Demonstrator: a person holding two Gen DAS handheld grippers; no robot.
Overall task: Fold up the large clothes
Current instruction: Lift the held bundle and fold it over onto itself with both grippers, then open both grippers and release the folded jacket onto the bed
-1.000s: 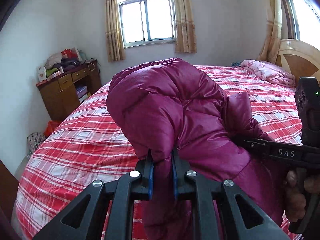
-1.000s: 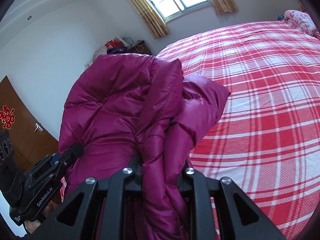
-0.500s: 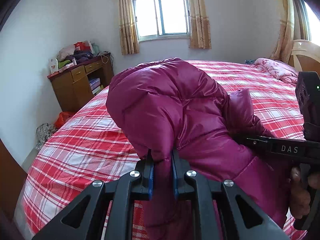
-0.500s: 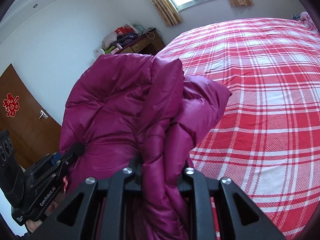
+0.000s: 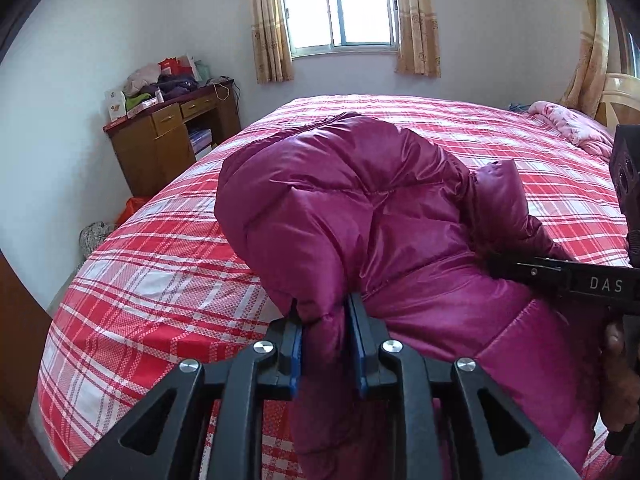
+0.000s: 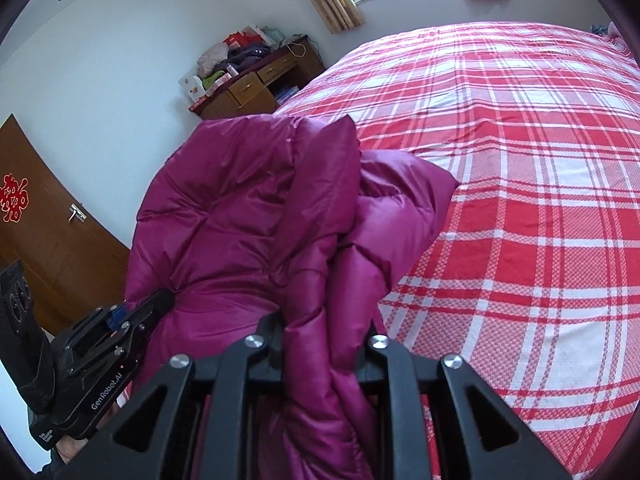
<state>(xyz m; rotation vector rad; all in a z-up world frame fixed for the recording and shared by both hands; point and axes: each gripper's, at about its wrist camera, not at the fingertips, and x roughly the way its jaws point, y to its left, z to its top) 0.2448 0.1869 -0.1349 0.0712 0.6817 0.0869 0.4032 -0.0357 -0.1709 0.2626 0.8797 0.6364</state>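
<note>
Left gripper (image 5: pixel 325 320): its jaws have just been opening, a fold of the jacket (image 5: pixel 360 216) sitting between the blue pads, which are barely touching it if at all. Right gripper (image 6: pixel 326 334): fingers pinching a thick bunch of the same jacket, entering the left view from 3 o'clock. Jacket: magenta, quilted, bunching up from both grippers toward 12 o'clock and resting on the bed (image 6: pixel 520 168), with a desk (image 5: pixel 168 136) standing at 10 o'clock.
</note>
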